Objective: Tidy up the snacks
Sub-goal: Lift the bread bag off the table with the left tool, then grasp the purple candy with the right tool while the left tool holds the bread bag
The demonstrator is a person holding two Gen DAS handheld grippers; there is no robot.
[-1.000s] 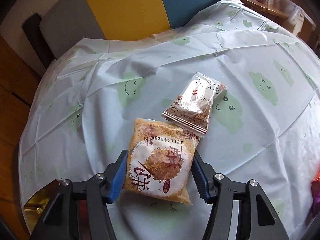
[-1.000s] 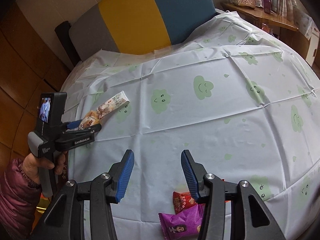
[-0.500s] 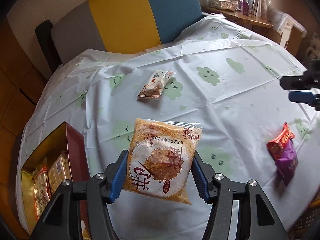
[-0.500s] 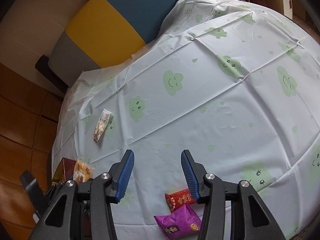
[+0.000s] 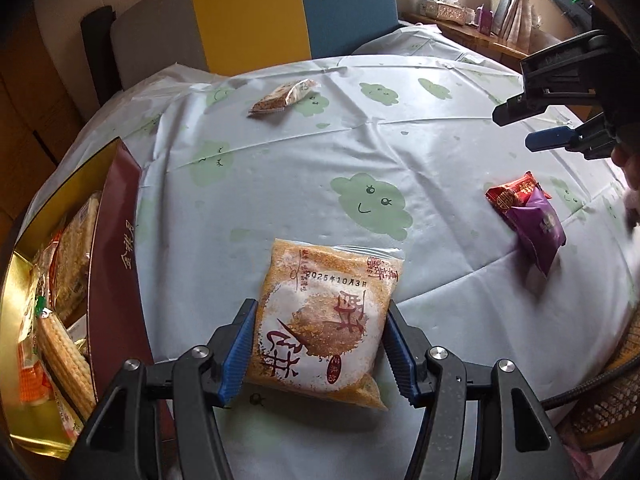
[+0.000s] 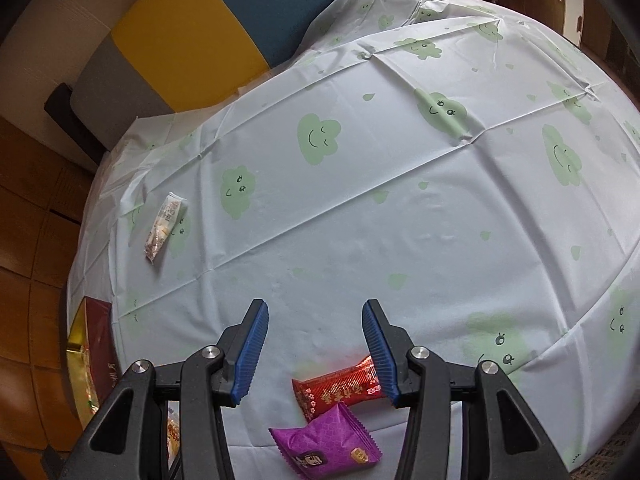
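My left gripper (image 5: 320,350) jaws clamp the orange packet (image 5: 326,320), held above the table's near edge. I should swing left, level, over the box (image 5: 114,248) before releasing. Right gripper (image 6: 316,346) jaws wide, empty, over the red packet (image 6: 336,390).

Table (image 6: 400,220): red packet (image 6: 340,386), purple packet (image 6: 326,446), pale packet (image 6: 164,226), box (image 5: 114,264).

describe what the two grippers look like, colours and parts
The left gripper and right gripper look alike: matte black angular linkage arms with triangular cut-outs and silver round bolts at the pivots. Each finger carries a blue ribbed pad. No cables or sleeves show.
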